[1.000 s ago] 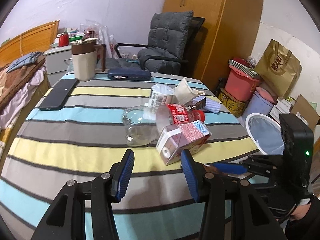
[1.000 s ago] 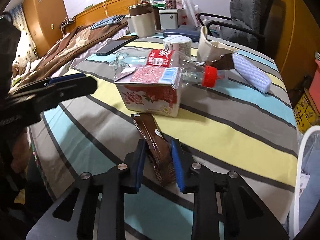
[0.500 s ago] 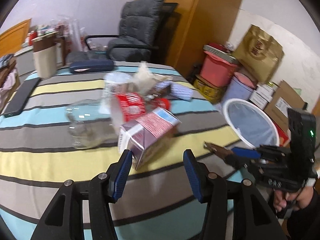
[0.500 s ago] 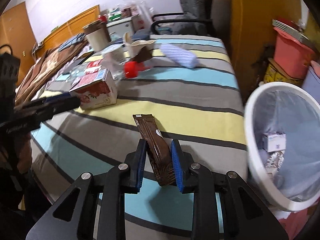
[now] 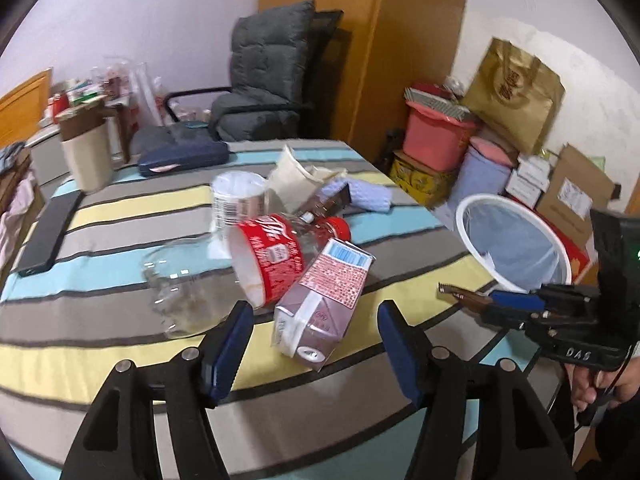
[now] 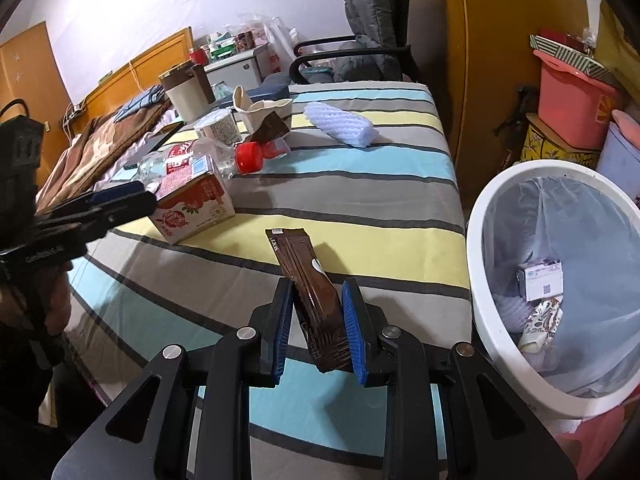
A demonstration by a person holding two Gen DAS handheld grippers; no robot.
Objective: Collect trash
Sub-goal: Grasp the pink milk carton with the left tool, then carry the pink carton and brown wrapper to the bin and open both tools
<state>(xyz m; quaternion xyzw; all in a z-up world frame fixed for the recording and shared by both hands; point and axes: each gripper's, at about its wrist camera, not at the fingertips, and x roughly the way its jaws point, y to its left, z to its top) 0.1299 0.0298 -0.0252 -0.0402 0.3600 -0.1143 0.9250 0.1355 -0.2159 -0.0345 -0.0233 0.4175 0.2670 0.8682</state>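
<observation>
My right gripper (image 6: 317, 312) is shut on a brown snack wrapper (image 6: 308, 276) and holds it above the table's right edge, left of the white trash bin (image 6: 480, 216). It also shows in the left wrist view (image 5: 516, 300), beside the bin (image 5: 464, 208). My left gripper (image 5: 314, 328) is open, its jaws on either side of a pink milk carton (image 5: 324, 296) that lies on its side. A clear plastic bottle (image 5: 224, 268) with a red label and cap lies behind the carton, touching it.
On the striped tablecloth (image 6: 360, 184) lie a paper cup (image 5: 238, 196), a torn beige cup (image 5: 296, 176), white foam netting (image 6: 340, 124), a black phone (image 5: 44, 236), a blue case (image 5: 184, 152) and a jug (image 5: 86, 152). Boxes and tubs (image 5: 436, 136) stand behind the bin.
My right gripper has carried the wrapper rightward to beside the bin. My left gripper has closed in on the carton, which now sits between its open jaws.
</observation>
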